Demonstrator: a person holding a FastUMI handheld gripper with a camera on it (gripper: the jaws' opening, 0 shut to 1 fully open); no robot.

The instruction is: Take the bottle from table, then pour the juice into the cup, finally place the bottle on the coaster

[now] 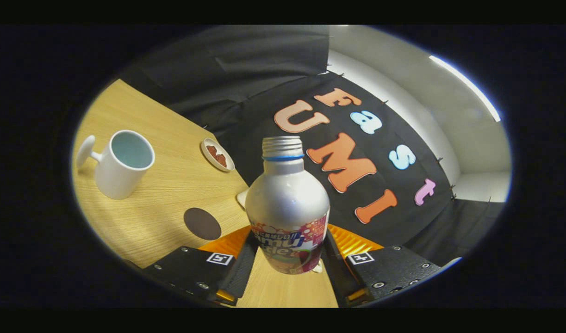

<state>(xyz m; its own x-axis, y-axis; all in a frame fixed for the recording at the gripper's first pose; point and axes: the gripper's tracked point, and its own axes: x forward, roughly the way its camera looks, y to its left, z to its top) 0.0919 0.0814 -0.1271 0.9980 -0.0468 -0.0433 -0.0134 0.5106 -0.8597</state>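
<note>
A silver bottle (287,203) with a colourful label, a blue neck ring and no cap stands between my two fingers. My gripper (286,252) is shut on the bottle's lower body, a finger (245,263) pressing each side. The whole scene is tilted, with the wooden table (162,203) sloping away to the left. A white mug (121,164) with a pale blue inside sits on the table beyond and left of the fingers. A dark round coaster (202,223) lies on the table just ahead of the left finger, between the mug and the bottle.
A small white dish (217,155) holding brown pieces sits near the table's far edge, beyond the coaster. A pale flat piece (242,198) peeks out behind the bottle's left side. The black cloth wall rises behind the table.
</note>
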